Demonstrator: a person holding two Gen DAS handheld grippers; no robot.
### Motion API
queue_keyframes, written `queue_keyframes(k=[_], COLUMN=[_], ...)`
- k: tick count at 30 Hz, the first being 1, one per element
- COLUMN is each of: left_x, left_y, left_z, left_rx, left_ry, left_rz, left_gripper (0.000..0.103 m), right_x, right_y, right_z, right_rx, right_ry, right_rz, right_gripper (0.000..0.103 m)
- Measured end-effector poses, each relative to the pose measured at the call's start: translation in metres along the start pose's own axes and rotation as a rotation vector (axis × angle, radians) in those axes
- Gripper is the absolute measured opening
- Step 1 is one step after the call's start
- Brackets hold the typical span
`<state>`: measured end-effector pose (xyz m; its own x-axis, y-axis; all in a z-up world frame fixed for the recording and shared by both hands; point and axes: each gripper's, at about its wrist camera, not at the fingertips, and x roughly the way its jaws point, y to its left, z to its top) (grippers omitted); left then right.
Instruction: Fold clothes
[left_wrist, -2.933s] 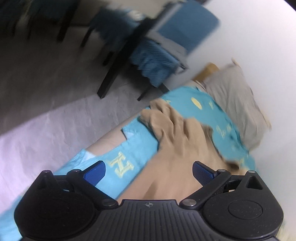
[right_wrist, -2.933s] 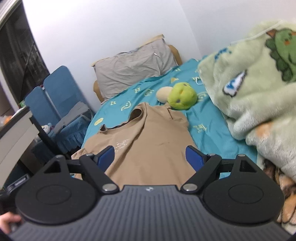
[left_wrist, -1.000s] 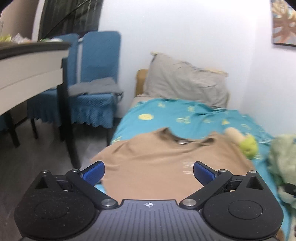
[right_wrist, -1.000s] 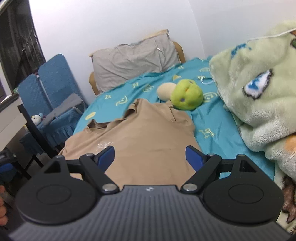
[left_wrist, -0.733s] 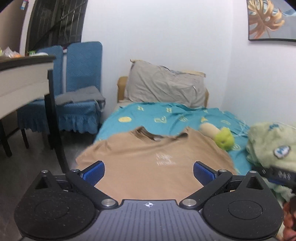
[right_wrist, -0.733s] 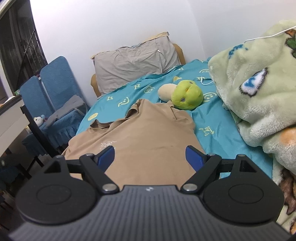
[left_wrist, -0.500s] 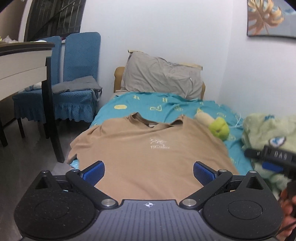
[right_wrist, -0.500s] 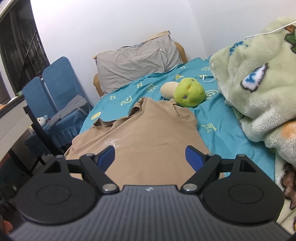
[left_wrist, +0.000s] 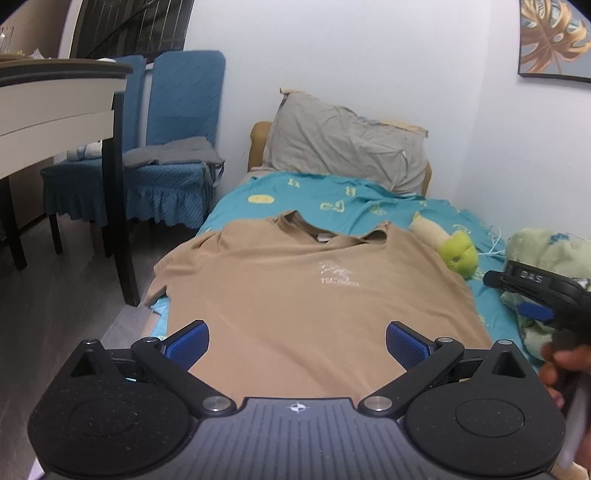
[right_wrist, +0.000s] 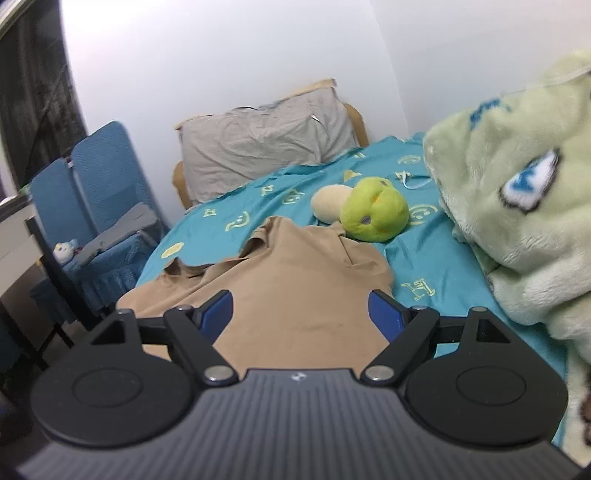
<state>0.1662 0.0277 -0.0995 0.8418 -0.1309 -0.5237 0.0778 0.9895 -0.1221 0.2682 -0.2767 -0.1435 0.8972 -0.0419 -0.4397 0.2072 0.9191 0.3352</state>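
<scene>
A tan T-shirt (left_wrist: 306, 291) lies spread flat on the teal bed sheet (left_wrist: 332, 199), collar toward the pillow, a small white print on its chest. My left gripper (left_wrist: 297, 341) hovers open over the shirt's lower part, nothing between its blue pads. The right gripper (right_wrist: 301, 314) is open too, above the shirt (right_wrist: 295, 280) near its right side. In the left wrist view the right gripper (left_wrist: 535, 295) shows at the right edge, held by a hand (left_wrist: 561, 369).
A grey pillow (left_wrist: 347, 147) leans at the head of the bed. A green plush toy (right_wrist: 373, 208) lies beside the shirt's right shoulder. A fluffy green blanket (right_wrist: 524, 192) is piled on the right. Blue chairs (left_wrist: 162, 147) and a table (left_wrist: 55, 99) stand left of the bed.
The left gripper has swung round from the bedside to face up the bed and sunk toward the shirt. The right gripper has come lower and closer to the shirt. Both stay open.
</scene>
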Motion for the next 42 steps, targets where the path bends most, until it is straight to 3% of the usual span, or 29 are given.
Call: queue_keyframes(k=[7,15,19,22,26,29,30,33,39,42], left_x=[0.020,0.041,0.049,0.054,0.060,0.066,0.068,0.076,0.084,0.085], left_y=[-0.001,-0.005,-0.006,-0.005,-0.004,-0.005,-0.005,-0.005,-0.001,-0.002], left_z=[-0.005,-0.009,-0.012,-0.013,-0.012,-0.012,-0.012,-0.013,-0.015,-0.017], left_rx=[-0.003,0.008,-0.008,-0.027,-0.084,-0.103,-0.101,-0.102,-0.145,-0.133], left_ry=[0.040,0.074,0.094,0.118,0.148,0.157,0.158,0.168,0.190,0.193], left_rz=[0.036,0.046,0.045,0.040,0.005,-0.012,-0.010,-0.005,-0.014,-0.013], left_gripper=[0.103,0.103,0.103,0.103,0.103,0.103,0.103,0.103,0.103,0.103], right_x=[0.051,0.086,0.108,0.129,0.166,0.183,0.187,0.199,0.193,0.200], right_y=[-0.015,-0.031,-0.051,-0.080,-0.119,-0.131,-0.135,-0.147,-0.147,-0.145], right_z=[-0.005,-0.001,0.016,0.033,0.042,0.040,0.038,0.031,0.032,0.029], right_rx=[0.097,0.219,0.282,0.365,0.486,0.507,0.539,0.647,0.580,0.540], right_ry=[0.096,0.094,0.099,0.122,0.229,0.236,0.232,0.223,0.126,0.165], right_rz=[-0.048,-0.032,-0.016,0.045,0.182,0.210,0.215,0.220,0.118,0.107], right_gripper=[0.082,0.075,0.075,0.075,0.070,0.065,0.058,0.056,0.055,0.055])
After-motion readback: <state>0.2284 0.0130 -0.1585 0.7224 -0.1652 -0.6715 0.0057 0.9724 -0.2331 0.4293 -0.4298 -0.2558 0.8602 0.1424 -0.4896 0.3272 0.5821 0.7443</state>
